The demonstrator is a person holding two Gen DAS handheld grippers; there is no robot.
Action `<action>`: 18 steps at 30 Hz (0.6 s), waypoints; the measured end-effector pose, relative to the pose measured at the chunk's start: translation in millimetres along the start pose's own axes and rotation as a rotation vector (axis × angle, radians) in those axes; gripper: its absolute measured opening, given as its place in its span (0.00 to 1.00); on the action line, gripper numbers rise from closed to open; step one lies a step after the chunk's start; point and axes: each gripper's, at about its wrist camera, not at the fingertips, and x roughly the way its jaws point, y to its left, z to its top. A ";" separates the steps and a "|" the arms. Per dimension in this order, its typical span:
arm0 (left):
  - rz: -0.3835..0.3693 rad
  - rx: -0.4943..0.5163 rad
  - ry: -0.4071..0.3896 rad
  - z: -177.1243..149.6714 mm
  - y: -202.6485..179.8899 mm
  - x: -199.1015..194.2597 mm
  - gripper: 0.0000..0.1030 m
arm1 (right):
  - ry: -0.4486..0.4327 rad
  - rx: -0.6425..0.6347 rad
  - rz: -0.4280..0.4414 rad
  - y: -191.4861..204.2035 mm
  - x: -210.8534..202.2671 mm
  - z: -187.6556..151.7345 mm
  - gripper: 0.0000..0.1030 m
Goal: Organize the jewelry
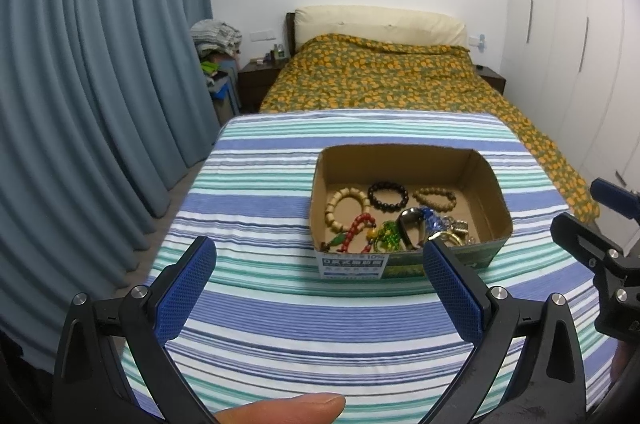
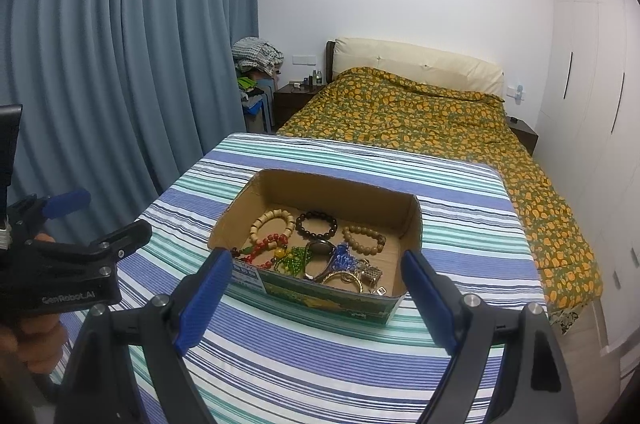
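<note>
Near the table's (image 1: 256,304) far edge, light, tangle-prone bracelets (image 2: 316,222) are lying boxed (image 2: 412,220); both grippers (image 1: 320,288) (image 2: 316,298) are gaping empty. Pinching one bead loop looks best.

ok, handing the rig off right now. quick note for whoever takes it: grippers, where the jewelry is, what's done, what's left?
Left gripper: open, empty, hovering over the striped cloth short of the cardboard box.
Right gripper: open, empty, its tips framing the box's near wall.
Jewelry: all in the box. Along the back, a pale bead bracelet, a dark bead bracelet and a tan bead bracelet. Tangled at the front, a red bead strand, green beads, a blue piece and metal pieces.
Done: nothing visibly sorted or lifted out.
Left: everything; the front tangle probably needs separating first.
</note>
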 end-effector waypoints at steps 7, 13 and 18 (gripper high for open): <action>0.003 0.004 0.001 1.0 -1.4 0.5 1.00 | -0.003 -0.009 0.003 2.2 -1.4 0.3 0.86; 0.003 0.000 0.009 2.4 0.4 1.6 1.00 | -0.007 -0.011 0.004 0.9 -2.7 2.0 0.86; 0.002 0.000 0.010 2.9 0.8 1.4 1.00 | -0.006 -0.015 0.007 2.3 -2.9 2.0 0.86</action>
